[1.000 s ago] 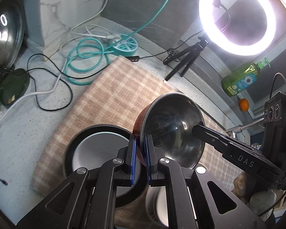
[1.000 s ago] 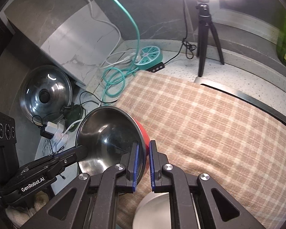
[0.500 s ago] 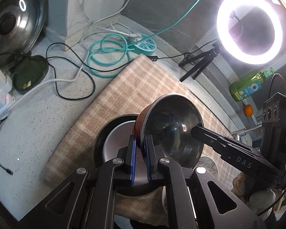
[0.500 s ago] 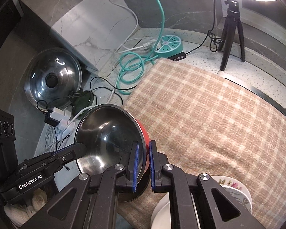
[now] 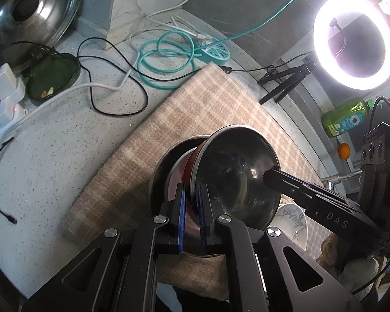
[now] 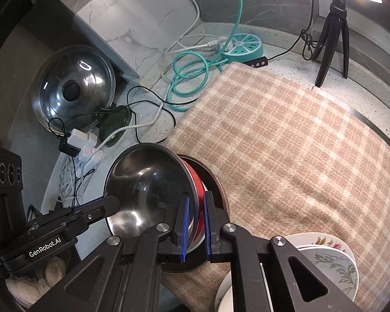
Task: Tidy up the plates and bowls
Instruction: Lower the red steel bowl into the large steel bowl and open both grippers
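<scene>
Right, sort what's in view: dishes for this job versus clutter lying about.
For the job:
- red-walled steel bowl, pinched by left gripper and right gripper
- dark bowl under it
- floral plates

Lying about:
- pot lid
- teal cable
- ring light
- green bottle

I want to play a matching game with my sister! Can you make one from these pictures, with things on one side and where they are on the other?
Things:
1. red-sided steel bowl
2. flowered plates
3. teal socket hub
4. pot lid

Places:
A. leaning by the wall
B. pinched by both tongs
C. beyond the checked cloth's far edge
D. stacked at the cloth's near edge

Pairs: 1-B, 2-D, 3-C, 4-A
</scene>
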`<state>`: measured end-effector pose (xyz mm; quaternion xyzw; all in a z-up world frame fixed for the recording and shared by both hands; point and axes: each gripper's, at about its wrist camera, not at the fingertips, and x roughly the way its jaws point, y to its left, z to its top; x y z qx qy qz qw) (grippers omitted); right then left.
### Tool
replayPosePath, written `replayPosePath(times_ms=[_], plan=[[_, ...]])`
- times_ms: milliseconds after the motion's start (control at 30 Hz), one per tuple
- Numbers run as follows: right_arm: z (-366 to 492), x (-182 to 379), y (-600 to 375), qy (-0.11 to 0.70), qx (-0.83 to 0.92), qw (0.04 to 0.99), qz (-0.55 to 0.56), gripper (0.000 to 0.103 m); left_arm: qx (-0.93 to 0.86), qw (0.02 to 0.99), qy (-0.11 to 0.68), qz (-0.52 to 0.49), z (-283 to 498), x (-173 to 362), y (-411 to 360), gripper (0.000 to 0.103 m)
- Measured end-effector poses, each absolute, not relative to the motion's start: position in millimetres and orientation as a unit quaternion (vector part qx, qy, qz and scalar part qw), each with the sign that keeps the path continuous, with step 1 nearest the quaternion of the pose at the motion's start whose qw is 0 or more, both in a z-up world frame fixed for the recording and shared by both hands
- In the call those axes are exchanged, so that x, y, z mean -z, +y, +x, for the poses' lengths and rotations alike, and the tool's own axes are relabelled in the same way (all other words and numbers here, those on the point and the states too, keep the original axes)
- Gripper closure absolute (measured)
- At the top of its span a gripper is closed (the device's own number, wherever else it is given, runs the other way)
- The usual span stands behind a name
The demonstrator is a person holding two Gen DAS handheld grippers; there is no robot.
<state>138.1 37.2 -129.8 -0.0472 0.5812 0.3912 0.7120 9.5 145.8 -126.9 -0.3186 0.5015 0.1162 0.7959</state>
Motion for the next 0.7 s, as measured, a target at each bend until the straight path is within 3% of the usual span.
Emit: replayPosePath(times_ms=[700], plan=[[129.8, 149.6, 35.8, 0.605, -0.387, 0.694, -0.053, 0.094, -0.119, 0.782, 0.518, -0.326, 10.2, 143.6, 150.4, 0.096]])
